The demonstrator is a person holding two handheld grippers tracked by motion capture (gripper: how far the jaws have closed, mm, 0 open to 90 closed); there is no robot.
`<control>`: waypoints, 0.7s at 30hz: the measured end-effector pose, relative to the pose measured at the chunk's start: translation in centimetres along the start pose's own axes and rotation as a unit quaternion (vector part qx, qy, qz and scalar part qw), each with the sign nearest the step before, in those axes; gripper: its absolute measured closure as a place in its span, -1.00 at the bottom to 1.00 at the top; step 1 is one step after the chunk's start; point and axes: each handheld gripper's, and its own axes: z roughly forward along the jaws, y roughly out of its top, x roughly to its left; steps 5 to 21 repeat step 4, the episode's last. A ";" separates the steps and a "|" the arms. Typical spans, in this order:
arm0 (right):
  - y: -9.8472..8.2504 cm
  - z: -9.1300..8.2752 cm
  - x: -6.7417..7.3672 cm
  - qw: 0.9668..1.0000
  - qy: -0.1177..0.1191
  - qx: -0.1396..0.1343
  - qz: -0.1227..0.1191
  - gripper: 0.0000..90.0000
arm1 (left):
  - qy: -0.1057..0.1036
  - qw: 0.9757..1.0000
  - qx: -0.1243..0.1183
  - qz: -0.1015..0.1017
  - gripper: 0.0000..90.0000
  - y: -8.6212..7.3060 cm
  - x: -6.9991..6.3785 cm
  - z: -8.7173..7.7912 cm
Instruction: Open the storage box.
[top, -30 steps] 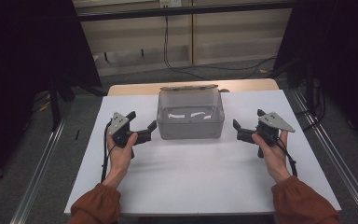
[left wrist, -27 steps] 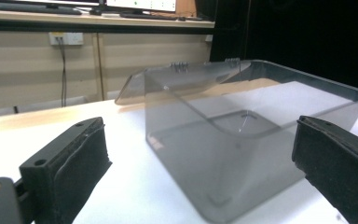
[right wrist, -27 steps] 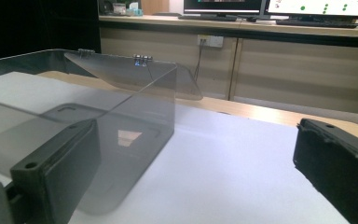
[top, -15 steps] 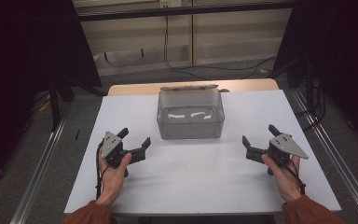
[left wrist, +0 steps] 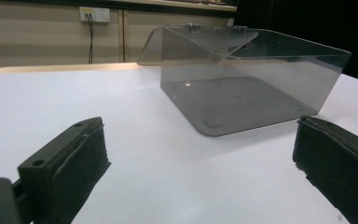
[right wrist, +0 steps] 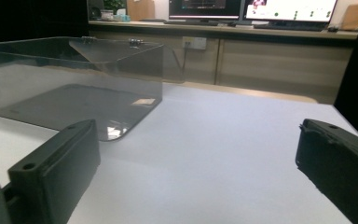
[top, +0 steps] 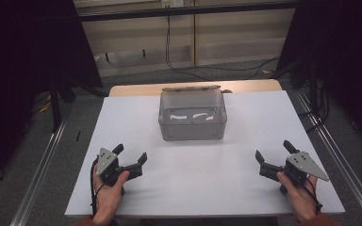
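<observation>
A white table (top: 245,197) stands on grey floor (top: 37,155) before beige cabinets (top: 226,33), with monitors (right wrist: 289,9) on a counter.

We see a smoke-grey, see-through plastic box (top: 193,117) on a plain white bench (top: 207,188) whose far edge shows pale wood. Our left gripper (top: 133,159) and right gripper (top: 273,157) are matte black, each topped with a light grey plate. The floor (top: 42,160) is speckled grey, the cabinets (top: 193,33) behind beige.
</observation>
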 end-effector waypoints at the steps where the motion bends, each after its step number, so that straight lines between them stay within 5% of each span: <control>1: 0.0 0.0 0.0 1.000 0.000 -0.002 0.000 -1.00 | 0.008 1.000 -0.003 0.008 -0.94 0.0 -0.1 0.0; 21: 0.2 0.4 0.2 1.000 0.001 -0.008 0.004 -1.00 | 0.008 1.000 -0.003 -0.001 -0.94 0.1 0.0 0.1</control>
